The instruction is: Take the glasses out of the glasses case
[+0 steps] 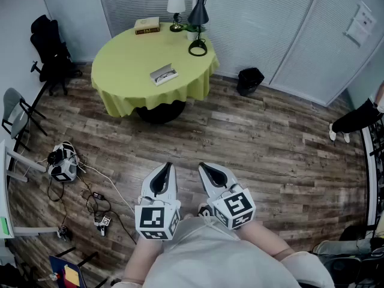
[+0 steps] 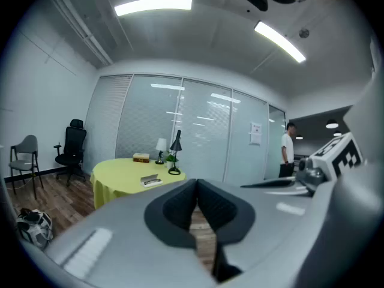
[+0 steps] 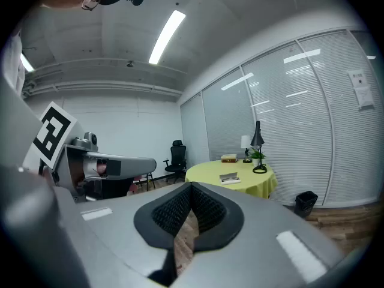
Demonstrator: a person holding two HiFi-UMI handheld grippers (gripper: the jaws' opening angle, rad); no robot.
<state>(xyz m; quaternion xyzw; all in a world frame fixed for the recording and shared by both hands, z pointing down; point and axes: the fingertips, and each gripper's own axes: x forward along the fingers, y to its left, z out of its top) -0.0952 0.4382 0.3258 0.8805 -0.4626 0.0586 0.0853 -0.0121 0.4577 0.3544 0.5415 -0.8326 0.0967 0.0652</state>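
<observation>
An open glasses case [image 1: 163,74] with glasses inside lies on a round table with a yellow cloth [image 1: 120,59], far ahead of me. The case shows small in the left gripper view [image 2: 150,179] and in the right gripper view [image 3: 228,177]. My left gripper [image 1: 167,166] and right gripper [image 1: 203,166] hang side by side close to my body, over the wooden floor and well short of the table. Both point toward the table. The left gripper [image 2: 196,182] is shut with nothing in it, and so is the right gripper [image 3: 191,186].
On the table's far side stand a white lamp [image 1: 176,5], a black desk lamp [image 1: 198,17], a small plant and a book [image 1: 147,26]. A black bin [image 1: 249,80] sits right of the table. At the left are an office chair [image 1: 51,50], a grey chair [image 1: 15,110] and cables with gear [image 1: 63,162]. A person [image 2: 288,152] stands by the glass wall.
</observation>
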